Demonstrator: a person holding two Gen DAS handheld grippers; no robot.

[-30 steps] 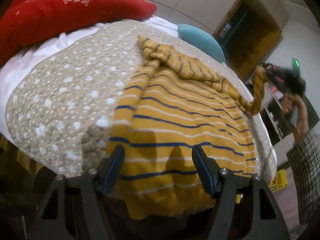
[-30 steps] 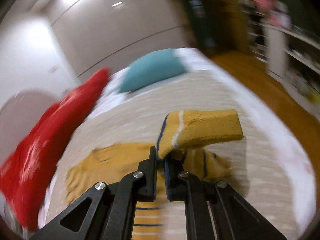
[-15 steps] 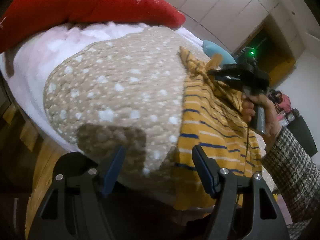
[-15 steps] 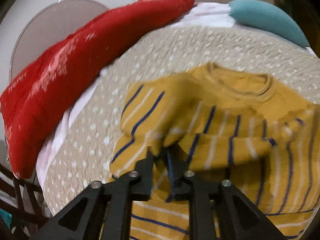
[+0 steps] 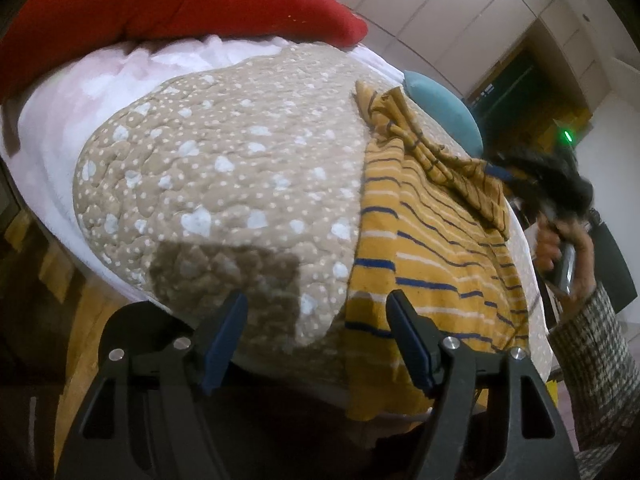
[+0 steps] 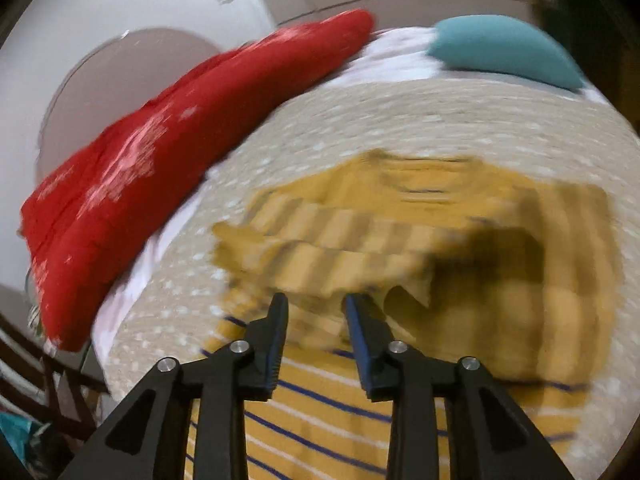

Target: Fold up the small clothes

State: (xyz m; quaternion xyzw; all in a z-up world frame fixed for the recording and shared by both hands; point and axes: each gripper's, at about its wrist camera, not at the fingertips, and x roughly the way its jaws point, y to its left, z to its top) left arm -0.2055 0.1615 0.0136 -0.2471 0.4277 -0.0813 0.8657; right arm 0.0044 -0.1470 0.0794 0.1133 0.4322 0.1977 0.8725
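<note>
In the right wrist view, motion blur smears most of the yellow striped sweater (image 6: 400, 240), so we cannot make out how its folded sleeve lies across the chest; only the blue and white stripes at lower centre read sharply. The sweater's lower hem is cut off by the bottom of the frame. In the left wrist view the sweater (image 5: 432, 248) lies spread on the beige dotted quilt (image 5: 224, 184) right of centre, its hem drooping over the bed's near edge, a crumpled sleeve bunched near the collar at upper centre.

The left gripper (image 5: 316, 340) sits low at the bottom of its frame, over the quilt's edge, fingers spread wide and holding nothing. The right gripper (image 6: 316, 332) hovers just above the sweater, fingers parted with a clear gap, nothing between them. In the left view the right gripper (image 5: 536, 172) appears at the right edge, blurred, held by the right hand (image 5: 560, 248) in a checked cuff.

A red pillow (image 6: 160, 152) lies at the upper left, a teal pillow (image 6: 508, 52) at the upper right.
</note>
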